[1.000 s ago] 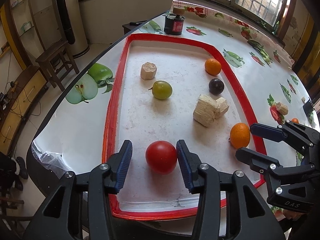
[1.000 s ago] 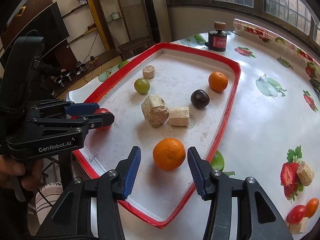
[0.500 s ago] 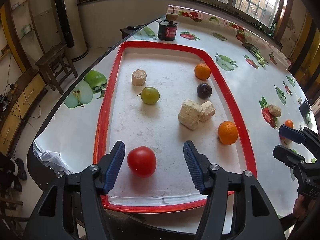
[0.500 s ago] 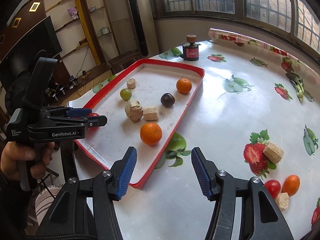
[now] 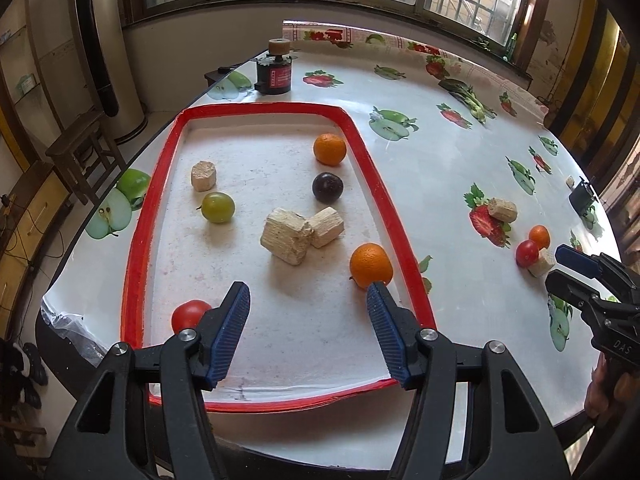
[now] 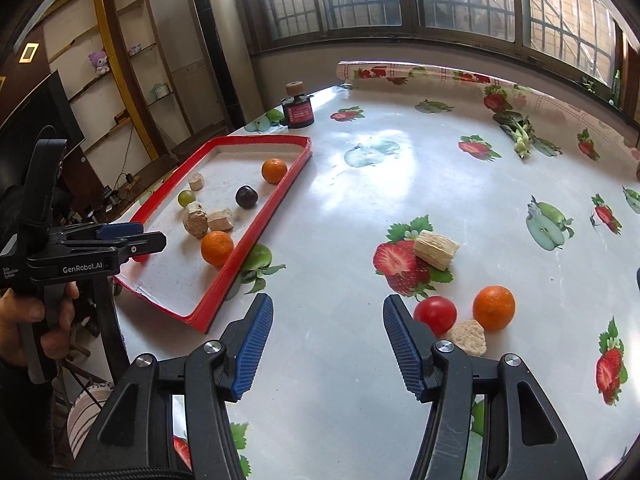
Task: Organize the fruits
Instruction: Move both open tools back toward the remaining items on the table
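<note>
A red-rimmed white tray [image 5: 136, 240] holds a red tomato [image 5: 188, 314], a green fruit [image 5: 217, 207], a dark plum [image 5: 327, 187], two oranges [image 5: 371, 265] [image 5: 329, 149] and several tan blocks [image 5: 287, 235]. My left gripper [image 5: 308, 300] is open and empty above the tray's near end, the tomato just left of its left finger. My right gripper [image 6: 328, 312] is open and empty over the bare table, right of the tray [image 6: 256, 236]. A loose tomato [image 6: 435, 314], orange [image 6: 493, 307] and tan blocks [image 6: 467, 337] lie just right of its right finger.
A dark jar with a cork lid [image 5: 274, 70] stands beyond the tray's far end. The table's left edge [image 5: 80, 236] drops to the floor, with a wooden stool [image 5: 84, 148] below. The fruit-print tablecloth [image 6: 400, 184] stretches right of the tray.
Both grippers have opened wide and pulled back from the tray. The left let go of the tomato. The right left the near orange and swung right toward the loose fruit.
</note>
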Action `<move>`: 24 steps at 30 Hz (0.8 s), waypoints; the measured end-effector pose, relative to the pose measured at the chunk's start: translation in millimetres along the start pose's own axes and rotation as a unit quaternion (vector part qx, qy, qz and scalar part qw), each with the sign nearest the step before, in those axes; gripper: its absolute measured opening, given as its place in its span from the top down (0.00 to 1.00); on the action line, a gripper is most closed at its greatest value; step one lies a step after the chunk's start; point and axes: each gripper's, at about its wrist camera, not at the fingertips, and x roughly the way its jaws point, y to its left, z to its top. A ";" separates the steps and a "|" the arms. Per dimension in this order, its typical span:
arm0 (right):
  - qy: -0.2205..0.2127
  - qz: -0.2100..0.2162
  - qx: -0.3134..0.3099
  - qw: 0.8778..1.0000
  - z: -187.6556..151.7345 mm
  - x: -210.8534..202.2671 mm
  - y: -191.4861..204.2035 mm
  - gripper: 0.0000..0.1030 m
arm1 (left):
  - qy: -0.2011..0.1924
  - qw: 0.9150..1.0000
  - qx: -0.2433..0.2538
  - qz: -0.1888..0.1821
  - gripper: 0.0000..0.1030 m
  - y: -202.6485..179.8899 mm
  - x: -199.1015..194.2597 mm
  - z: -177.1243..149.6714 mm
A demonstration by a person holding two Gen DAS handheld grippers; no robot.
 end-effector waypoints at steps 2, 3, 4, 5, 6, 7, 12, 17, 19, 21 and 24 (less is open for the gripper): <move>-0.002 -0.006 0.007 1.000 -3.9 -4.9 -7.7 0.42 | -0.002 1.000 0.007 -0.007 0.42 -8.3 -1.7 1.1; -0.003 -0.010 0.011 1.000 -5.6 -7.2 -11.6 0.42 | -0.003 1.000 0.011 -0.010 0.42 -12.6 -2.5 1.5; -0.004 -0.013 0.015 1.000 -7.6 -9.5 -15.2 0.42 | -0.003 1.000 0.015 -0.014 0.42 -17.4 -2.8 2.0; -0.004 -0.016 0.018 1.000 -10.2 -12.0 -18.9 0.42 | -0.003 1.000 0.019 -0.018 0.42 -22.7 -2.7 2.5; -0.004 -0.020 0.021 1.000 -12.1 -14.2 -22.5 0.42 | -0.003 0.999 0.024 -0.021 0.42 -27.9 -2.6 2.6; -0.004 -0.024 0.024 0.999 -14.5 -16.8 -25.7 0.42 | -0.003 0.999 0.028 -0.025 0.42 -32.7 -2.4 3.3; -0.005 -0.041 0.041 0.998 -24.1 -27.2 -44.9 0.42 | -0.001 0.998 0.048 -0.042 0.42 -57.4 -1.1 5.4; -0.008 -0.055 0.056 0.997 -31.7 -36.6 -61.8 0.42 | 0.003 0.996 0.067 -0.058 0.42 -81.5 1.6 5.8; -0.008 -0.060 0.064 0.996 -34.1 -38.7 -68.4 0.42 | 0.006 0.995 0.075 -0.064 0.42 -92.3 3.4 5.1; -0.009 -0.064 0.071 0.995 -36.7 -39.3 -74.3 0.42 | 0.010 0.994 0.085 -0.070 0.42 -102.4 5.7 3.9; -0.005 -0.063 0.077 0.995 -39.5 -37.8 -80.3 0.42 | 0.015 0.993 0.094 -0.075 0.42 -113.1 9.3 3.0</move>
